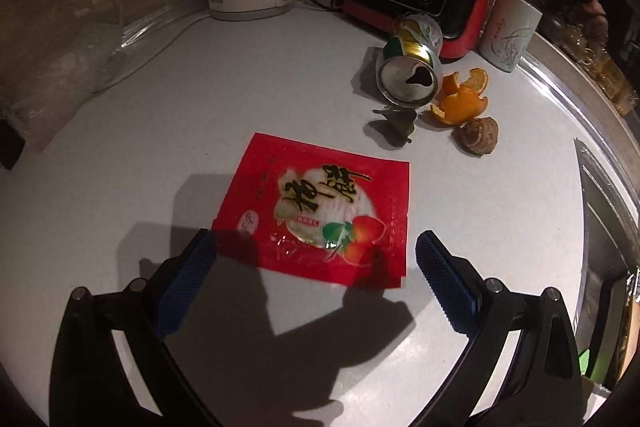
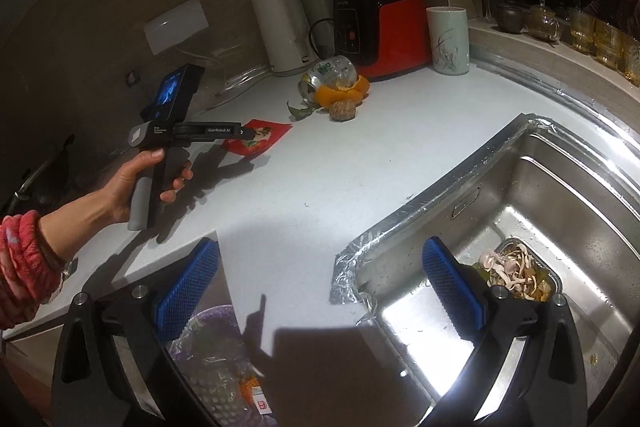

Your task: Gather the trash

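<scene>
Wrapper (image 1: 316, 207) flat on counter (image 1: 240, 87); left tool (image 1: 316, 259) wide open, empty; right tool (image 2: 320, 267) likewise.

One wrapper (image 1: 316, 207), one can (image 1: 410, 67)

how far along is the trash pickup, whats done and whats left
Done: some rubbish already lies in the lined bin below the counter edge. In hand: nothing; the left tool is open over the red wrapper, the right tool open and empty. Left: wrapper, can, orange peel, leaf.
</scene>
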Motion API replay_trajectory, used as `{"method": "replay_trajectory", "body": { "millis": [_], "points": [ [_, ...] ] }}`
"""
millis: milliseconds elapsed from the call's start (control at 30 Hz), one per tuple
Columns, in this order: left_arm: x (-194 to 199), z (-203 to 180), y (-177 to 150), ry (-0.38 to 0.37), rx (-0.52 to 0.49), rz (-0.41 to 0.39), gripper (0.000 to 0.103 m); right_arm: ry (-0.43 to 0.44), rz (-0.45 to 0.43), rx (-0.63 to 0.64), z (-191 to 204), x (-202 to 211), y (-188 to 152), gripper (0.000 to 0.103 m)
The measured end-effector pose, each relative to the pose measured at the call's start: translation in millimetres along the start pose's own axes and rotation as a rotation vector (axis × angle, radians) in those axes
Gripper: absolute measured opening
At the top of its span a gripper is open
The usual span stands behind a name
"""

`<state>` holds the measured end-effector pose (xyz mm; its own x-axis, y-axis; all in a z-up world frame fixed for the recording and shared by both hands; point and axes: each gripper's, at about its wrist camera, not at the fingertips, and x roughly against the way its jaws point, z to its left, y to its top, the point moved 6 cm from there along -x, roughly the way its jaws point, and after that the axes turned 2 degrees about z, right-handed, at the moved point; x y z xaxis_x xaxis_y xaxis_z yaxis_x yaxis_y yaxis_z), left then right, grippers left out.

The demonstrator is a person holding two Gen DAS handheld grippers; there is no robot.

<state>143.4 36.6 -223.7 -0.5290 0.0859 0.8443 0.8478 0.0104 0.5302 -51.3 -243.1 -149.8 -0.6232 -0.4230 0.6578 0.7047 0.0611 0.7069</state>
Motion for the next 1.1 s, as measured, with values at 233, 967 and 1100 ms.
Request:
{"method": "replay_trajectory", "body": {
  "millis": [233, 967, 1100],
  "points": [
    [-25, 5, 8, 0.01, 0.012, 0.031, 0.096, 0.037, 0.024, -0.018, -18, -22, 8, 0.101],
    [-22, -20, 5, 0.009, -0.122, 0.016, 0.062, 0.105, 0.054, -0.028, -16, -61, 23, 0.101],
    [-20, -23, 5, -0.002, -0.121, 0.005, 0.03, 0.113, 0.056, -0.028, -15, -64, 22, 0.101]
  ]
}}
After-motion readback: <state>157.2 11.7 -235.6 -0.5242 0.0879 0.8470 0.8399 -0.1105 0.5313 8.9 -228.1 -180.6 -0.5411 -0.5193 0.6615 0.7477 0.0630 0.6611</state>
